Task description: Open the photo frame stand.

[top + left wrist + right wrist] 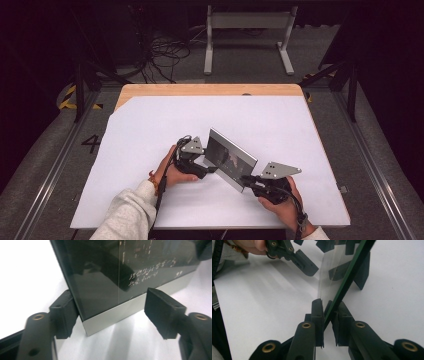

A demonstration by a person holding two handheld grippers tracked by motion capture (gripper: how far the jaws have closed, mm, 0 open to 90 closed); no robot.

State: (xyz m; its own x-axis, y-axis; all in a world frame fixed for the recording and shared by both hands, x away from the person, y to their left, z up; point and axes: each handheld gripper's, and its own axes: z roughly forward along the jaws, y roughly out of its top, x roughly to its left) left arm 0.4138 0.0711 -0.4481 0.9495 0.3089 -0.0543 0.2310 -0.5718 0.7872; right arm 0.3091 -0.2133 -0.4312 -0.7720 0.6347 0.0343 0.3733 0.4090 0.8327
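Observation:
A picture frame (231, 157) with dark glass and a silver bottom strip stands upright on the white sheet, running diagonally from back left to front right. My left gripper (207, 170) is at its left end. Its jaws straddle the frame's corner (120, 277): one pad lies behind the frame and the other stands apart from the front, so the left gripper (115, 312) is open. My right gripper (246, 179) is at the near right end. Seen along its own jaws, the right gripper (329, 312) is shut on the frame's thin edge (347, 282).
A white sheet (150, 125) covers the wooden table (210, 90), with bare sheet on all sides of the frame. The table's front edge (210, 225) lies just below the hands. Cables (160, 55) and a white stand (247, 22) sit on the floor beyond.

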